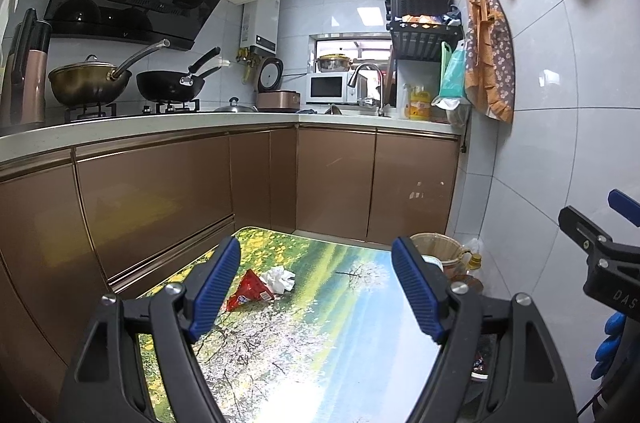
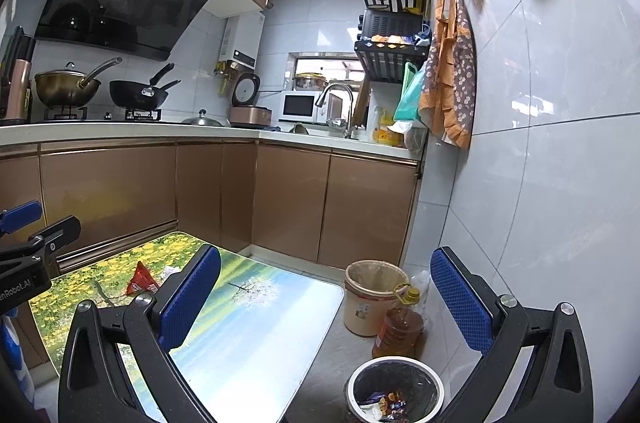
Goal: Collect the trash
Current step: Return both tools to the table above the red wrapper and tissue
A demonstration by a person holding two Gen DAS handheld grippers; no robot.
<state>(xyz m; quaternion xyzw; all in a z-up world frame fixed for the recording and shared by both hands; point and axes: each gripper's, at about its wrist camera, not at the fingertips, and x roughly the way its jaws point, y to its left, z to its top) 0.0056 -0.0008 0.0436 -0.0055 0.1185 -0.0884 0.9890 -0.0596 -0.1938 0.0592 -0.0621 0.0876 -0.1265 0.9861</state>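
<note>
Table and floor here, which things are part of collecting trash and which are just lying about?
For the job:
red wrapper
crumpled tissue
black-lined bin
left gripper and right gripper, both open

Just lying about:
oil bottle
beige bucket
pans
microwave

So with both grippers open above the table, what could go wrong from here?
1. The red wrapper and crumpled tissue touch; grabbing one may drag or flick the other off the table.
2. The bin stands close beside the oil bottle, so a loose drop could miss it.
</note>
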